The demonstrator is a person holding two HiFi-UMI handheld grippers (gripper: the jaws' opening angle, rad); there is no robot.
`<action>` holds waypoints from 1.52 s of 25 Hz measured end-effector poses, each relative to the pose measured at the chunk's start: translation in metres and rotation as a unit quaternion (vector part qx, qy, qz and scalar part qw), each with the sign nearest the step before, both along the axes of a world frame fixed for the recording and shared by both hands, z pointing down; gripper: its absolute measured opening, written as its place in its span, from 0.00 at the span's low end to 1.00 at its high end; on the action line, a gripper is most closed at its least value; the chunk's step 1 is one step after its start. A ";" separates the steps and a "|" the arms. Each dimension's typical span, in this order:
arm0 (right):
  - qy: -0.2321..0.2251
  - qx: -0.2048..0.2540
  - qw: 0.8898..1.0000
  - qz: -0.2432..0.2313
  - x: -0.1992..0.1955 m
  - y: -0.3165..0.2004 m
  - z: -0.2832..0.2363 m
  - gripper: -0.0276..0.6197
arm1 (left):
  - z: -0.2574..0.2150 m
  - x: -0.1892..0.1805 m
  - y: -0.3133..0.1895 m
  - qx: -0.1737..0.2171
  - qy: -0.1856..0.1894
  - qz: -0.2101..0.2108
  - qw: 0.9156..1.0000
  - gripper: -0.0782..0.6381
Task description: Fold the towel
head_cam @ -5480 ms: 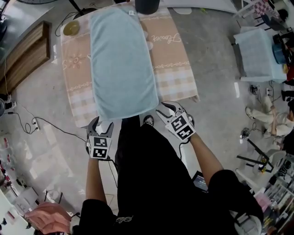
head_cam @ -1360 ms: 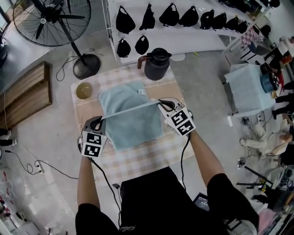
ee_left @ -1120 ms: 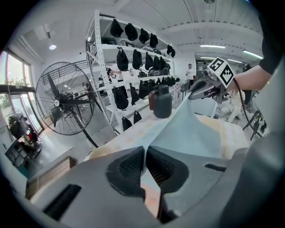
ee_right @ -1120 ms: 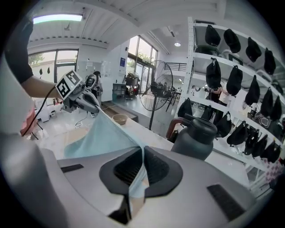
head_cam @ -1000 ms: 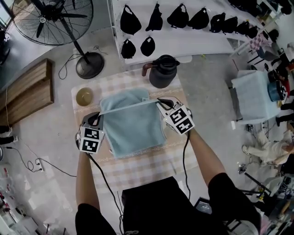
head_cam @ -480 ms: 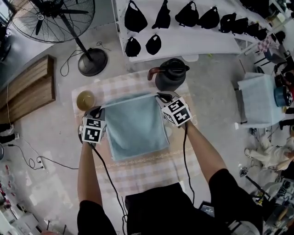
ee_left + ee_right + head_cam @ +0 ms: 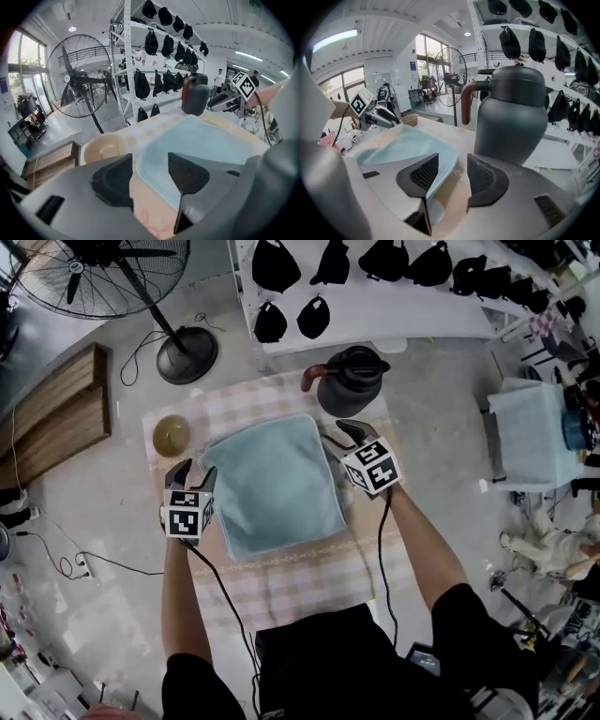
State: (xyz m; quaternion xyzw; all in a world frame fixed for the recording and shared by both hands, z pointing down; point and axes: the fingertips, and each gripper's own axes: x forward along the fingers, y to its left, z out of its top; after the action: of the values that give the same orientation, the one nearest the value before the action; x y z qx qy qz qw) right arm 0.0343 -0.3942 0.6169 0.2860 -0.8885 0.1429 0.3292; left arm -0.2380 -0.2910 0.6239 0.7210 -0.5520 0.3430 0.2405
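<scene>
The light blue towel (image 7: 272, 484) lies flat, folded in half, on the checked tablecloth (image 7: 291, 568). My left gripper (image 7: 191, 471) is at the towel's far left corner, its jaws opening. In the left gripper view (image 7: 150, 174) the towel's edge (image 7: 197, 145) lies on the table below the gap, and no pad presses on it. My right gripper (image 7: 336, 433) is at the far right corner, its jaws also opening. The right gripper view (image 7: 452, 176) shows the towel's corner (image 7: 408, 145) lying free beside the left pad.
A dark kettle (image 7: 352, 381) stands just beyond the right gripper, large in the right gripper view (image 7: 511, 122). A tan bowl (image 7: 172, 435) sits at the table's far left corner. A floor fan (image 7: 186, 354), a wooden bench (image 7: 56, 423) and a rack of black bags (image 7: 375, 263) surround the table.
Both grippers carried the towel's edge away from the person and down onto the far edge. They held it half a second ago; now both have opened and the towel lies flat.
</scene>
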 end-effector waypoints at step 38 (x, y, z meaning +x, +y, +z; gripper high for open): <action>0.065 -0.097 0.991 -0.059 0.064 0.238 0.059 0.22 | 0.047 0.100 0.226 -0.079 0.148 0.031 0.985 0.42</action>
State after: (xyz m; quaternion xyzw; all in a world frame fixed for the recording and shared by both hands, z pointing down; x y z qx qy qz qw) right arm 0.0983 -0.1566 0.6757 0.2082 -0.8628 0.1895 0.4198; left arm -0.1380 -0.0651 0.6710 0.7595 -0.4589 0.2825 0.3644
